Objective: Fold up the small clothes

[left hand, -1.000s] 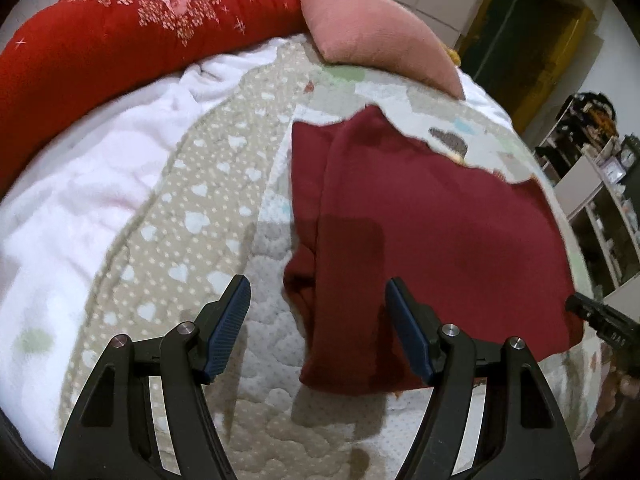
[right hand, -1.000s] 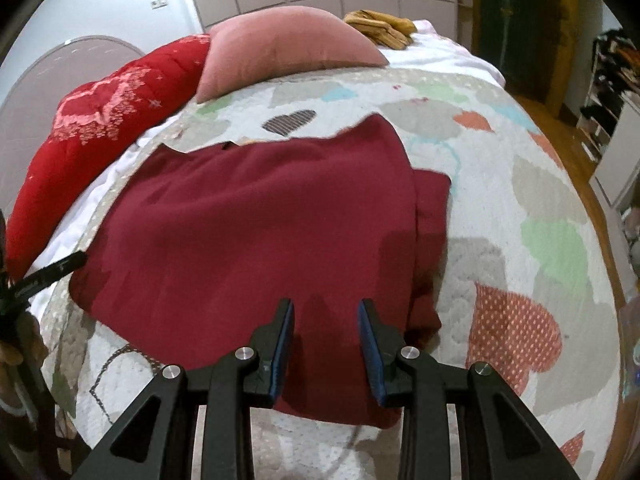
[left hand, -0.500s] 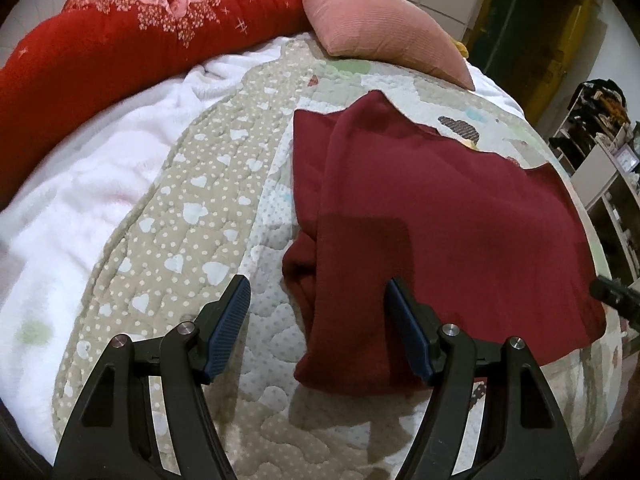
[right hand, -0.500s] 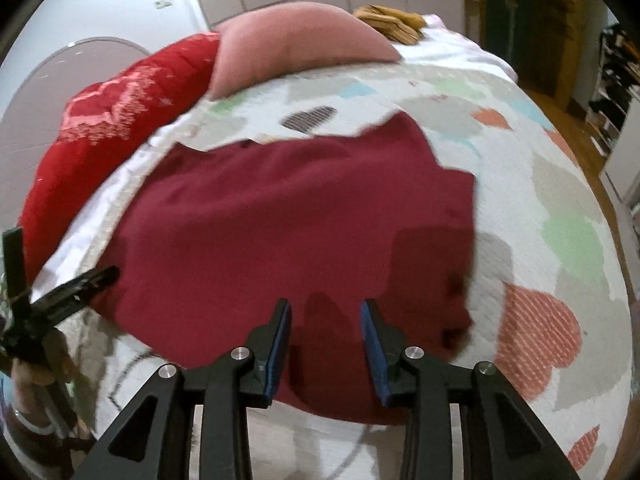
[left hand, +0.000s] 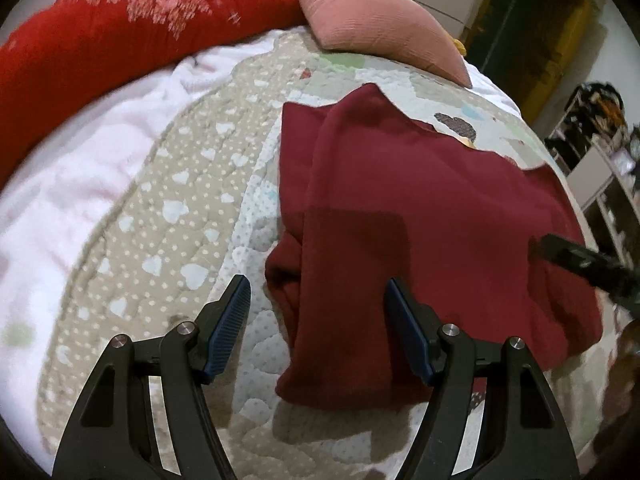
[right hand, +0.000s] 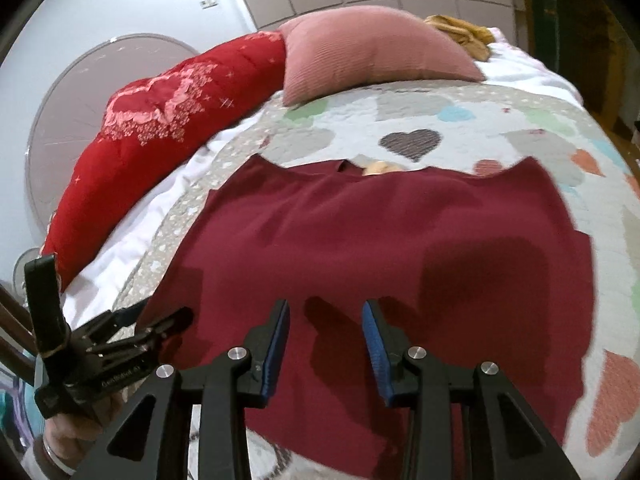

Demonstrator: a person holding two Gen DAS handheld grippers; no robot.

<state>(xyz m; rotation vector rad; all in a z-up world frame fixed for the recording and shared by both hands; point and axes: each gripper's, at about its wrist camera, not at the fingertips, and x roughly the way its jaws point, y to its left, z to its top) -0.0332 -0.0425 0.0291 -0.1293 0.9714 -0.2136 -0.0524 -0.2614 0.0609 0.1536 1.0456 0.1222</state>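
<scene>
A dark red garment [left hand: 420,216] lies spread on the quilted bed, with its left side folded over on top. In the right wrist view the garment [right hand: 380,248] fills the middle of the bed. My left gripper [left hand: 316,300] is open and empty, just above the garment's near left corner. My right gripper [right hand: 326,320] is open and empty, above the garment's near edge. The left gripper also shows in the right wrist view [right hand: 132,330] at the garment's left edge. The right gripper's tip shows in the left wrist view [left hand: 576,260].
A heart-patterned quilt [right hand: 500,132] covers the bed. A red bolster [left hand: 120,32] and a pink cushion [right hand: 368,48] lie at the far side. A white blanket [left hand: 60,192] lies at the left. Shelves [left hand: 600,168] stand at the right.
Both grippers have shifted over the garment; the right one moved left, so the garment's right edge slid rightward in its view. The garment has not changed shape.
</scene>
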